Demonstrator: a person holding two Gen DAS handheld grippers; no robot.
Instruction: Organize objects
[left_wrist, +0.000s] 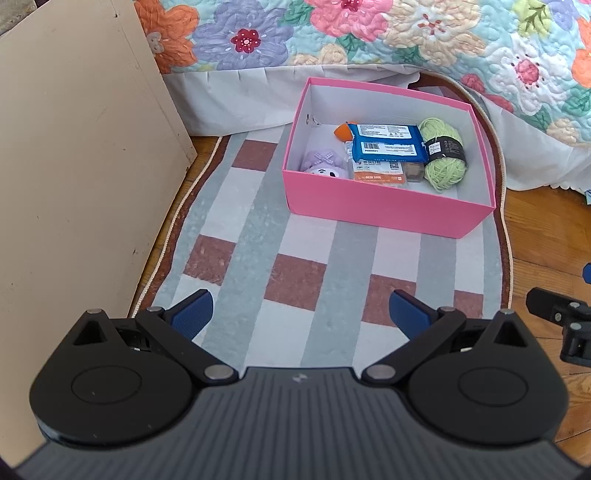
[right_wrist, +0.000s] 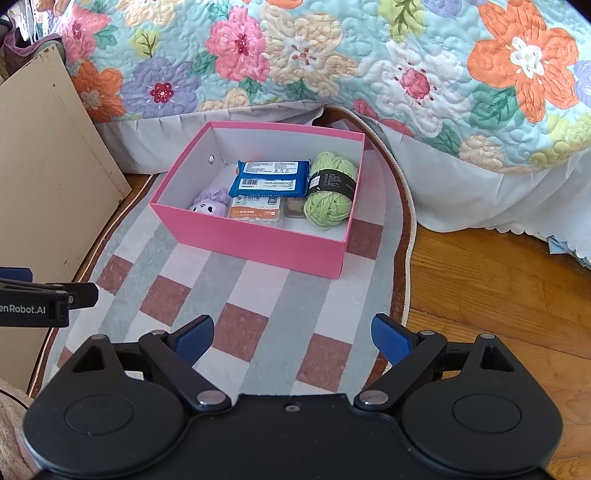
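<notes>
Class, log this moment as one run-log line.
left tool open, empty | right tool open, empty | green yarn ball inside pink cardboard box

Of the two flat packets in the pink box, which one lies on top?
The blue packet lies on top; it partly covers the orange packet beneath it.

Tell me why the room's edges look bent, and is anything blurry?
Left wrist view: fisheye lens bows the cabinet; pink box sharp in soft daylight. Right wrist view: corners go dark, bedspread curves, yarn stays crisp.
</notes>
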